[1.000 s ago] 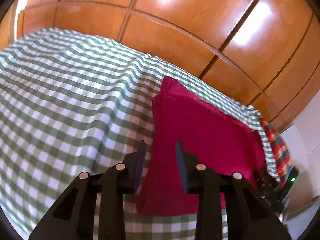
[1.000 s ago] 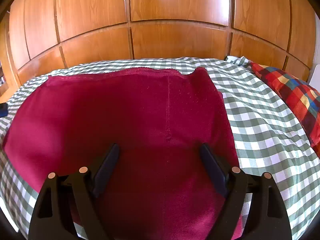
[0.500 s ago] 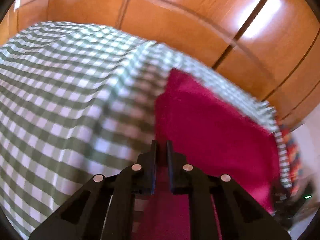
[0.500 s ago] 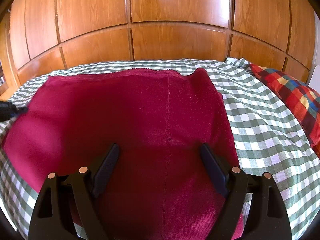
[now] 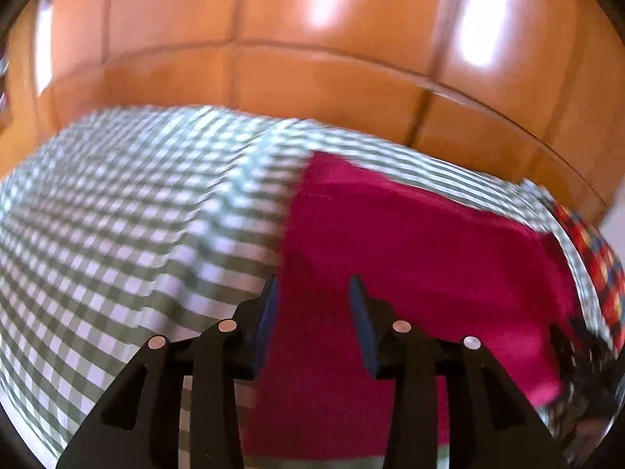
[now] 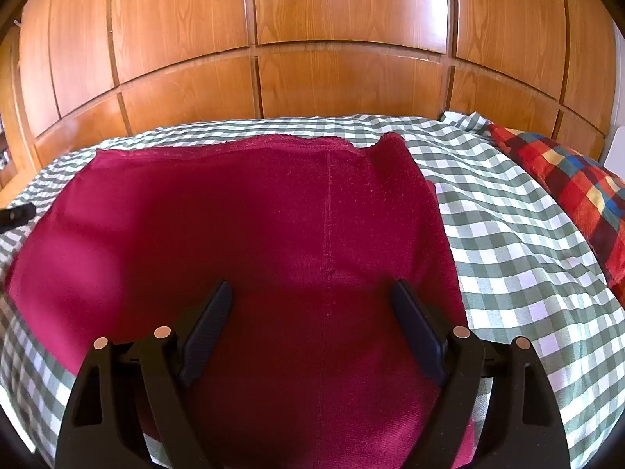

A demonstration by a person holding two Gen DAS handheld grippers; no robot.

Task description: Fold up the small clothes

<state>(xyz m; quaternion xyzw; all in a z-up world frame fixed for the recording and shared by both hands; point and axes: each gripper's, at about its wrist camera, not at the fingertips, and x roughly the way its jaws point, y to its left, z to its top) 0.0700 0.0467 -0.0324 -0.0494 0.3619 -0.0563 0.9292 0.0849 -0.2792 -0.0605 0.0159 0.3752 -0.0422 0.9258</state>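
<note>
Plaid pillow (image 6: 562,179) beside red garment (image 6: 250,215), wardrobe (image 6: 343,19) behind

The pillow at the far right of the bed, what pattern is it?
Red plaid pillow, clearest in the right wrist view.

A fuzzy, matt crimson cloth garment (image 6: 242,234) lies on a smooth woven checked sheet (image 6: 508,242), below glossy varnished wood panels (image 6: 343,4).

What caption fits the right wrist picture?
Open right gripper hovers over a dark red garment spread flat on a green checked sheet.
</note>
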